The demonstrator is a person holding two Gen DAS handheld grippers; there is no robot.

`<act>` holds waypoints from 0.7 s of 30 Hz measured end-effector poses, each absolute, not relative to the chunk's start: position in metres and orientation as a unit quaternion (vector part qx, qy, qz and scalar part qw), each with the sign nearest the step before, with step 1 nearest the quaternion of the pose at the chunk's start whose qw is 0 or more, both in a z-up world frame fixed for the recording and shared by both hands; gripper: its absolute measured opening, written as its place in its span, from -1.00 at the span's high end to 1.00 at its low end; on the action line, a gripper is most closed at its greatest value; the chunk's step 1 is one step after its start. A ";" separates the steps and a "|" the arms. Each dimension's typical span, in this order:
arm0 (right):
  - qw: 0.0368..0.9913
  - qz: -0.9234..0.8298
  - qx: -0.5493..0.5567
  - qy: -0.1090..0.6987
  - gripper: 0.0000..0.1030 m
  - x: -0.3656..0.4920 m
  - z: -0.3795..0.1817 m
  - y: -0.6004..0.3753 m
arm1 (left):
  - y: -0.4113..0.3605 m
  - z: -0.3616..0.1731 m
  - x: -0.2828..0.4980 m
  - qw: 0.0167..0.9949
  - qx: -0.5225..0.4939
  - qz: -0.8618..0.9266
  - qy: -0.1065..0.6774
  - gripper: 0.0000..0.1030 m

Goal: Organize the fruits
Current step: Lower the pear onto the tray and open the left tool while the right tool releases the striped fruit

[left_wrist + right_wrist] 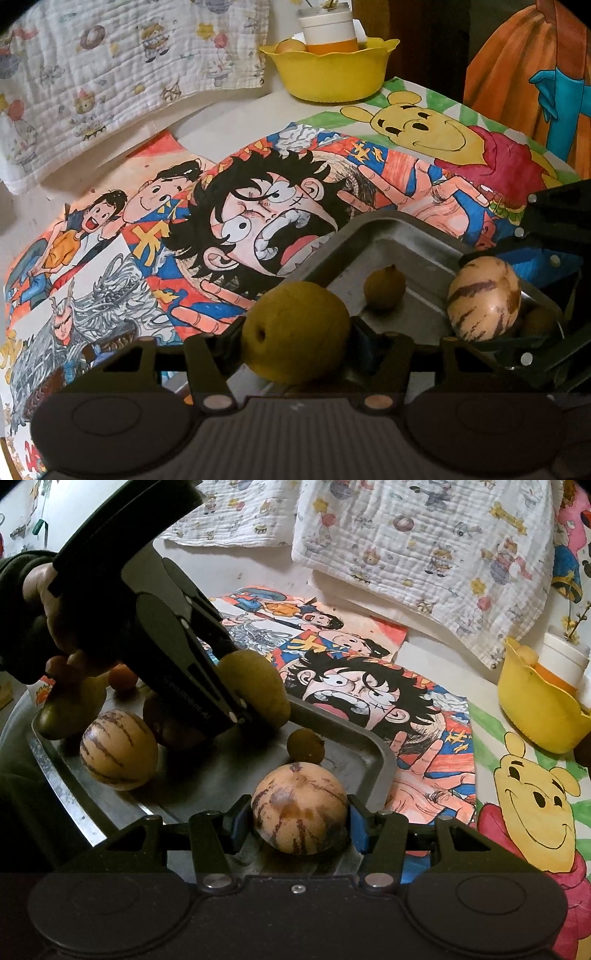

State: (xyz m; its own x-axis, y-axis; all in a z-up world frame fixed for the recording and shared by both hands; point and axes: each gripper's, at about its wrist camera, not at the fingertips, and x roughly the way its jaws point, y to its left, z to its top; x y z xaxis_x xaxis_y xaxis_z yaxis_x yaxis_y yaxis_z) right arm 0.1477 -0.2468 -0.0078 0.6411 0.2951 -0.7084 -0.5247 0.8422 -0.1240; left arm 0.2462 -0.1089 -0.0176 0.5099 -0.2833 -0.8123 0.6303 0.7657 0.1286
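A home: cartoon drawings (258,221) and a child's quilt (424,554) cover the table.

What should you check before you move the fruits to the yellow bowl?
1. Left gripper has its yellow-green fruit: ok, a pad sits on each side of it.
2. Right gripper has its striped fruit: ok, blue pads press both sides.
3. Both fruits lifted clear of the metal tray: cannot tell.
4. Yellow bowl has room: not ok, a white and orange jar and another fruit already fill much of it.
5. Fruits left in the tray stay out of the way: ok, the small round fruit and second striped fruit sit apart from both grippers.
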 end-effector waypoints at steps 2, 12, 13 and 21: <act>0.891 0.230 -0.163 0.356 -0.07 0.148 -0.008 -0.247 | -0.109 -0.017 0.246 0.843 0.210 -0.270 0.415 -0.22; 0.894 0.225 -0.157 0.354 -0.09 0.147 -0.008 -0.248 | -0.106 -0.015 0.243 0.846 0.209 -0.261 0.415 -0.26; 0.895 0.224 -0.154 0.354 -0.09 0.147 -0.008 -0.248 | -0.106 -0.014 0.243 0.847 0.208 -0.260 0.415 -0.28; 0.901 0.213 -0.140 0.351 -0.19 0.144 -0.005 -0.250 | -0.102 -0.003 0.236 0.854 0.204 -0.259 0.402 -0.52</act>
State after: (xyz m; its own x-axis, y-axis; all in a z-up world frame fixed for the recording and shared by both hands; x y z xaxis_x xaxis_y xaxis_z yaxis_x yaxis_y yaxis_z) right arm 0.1443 -0.2495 -0.0046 0.6632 0.2854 -0.6919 -0.4824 0.8698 -0.1036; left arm 0.2359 -0.1023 -0.0028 0.5425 -0.2782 -0.7926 0.6066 0.7824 0.1407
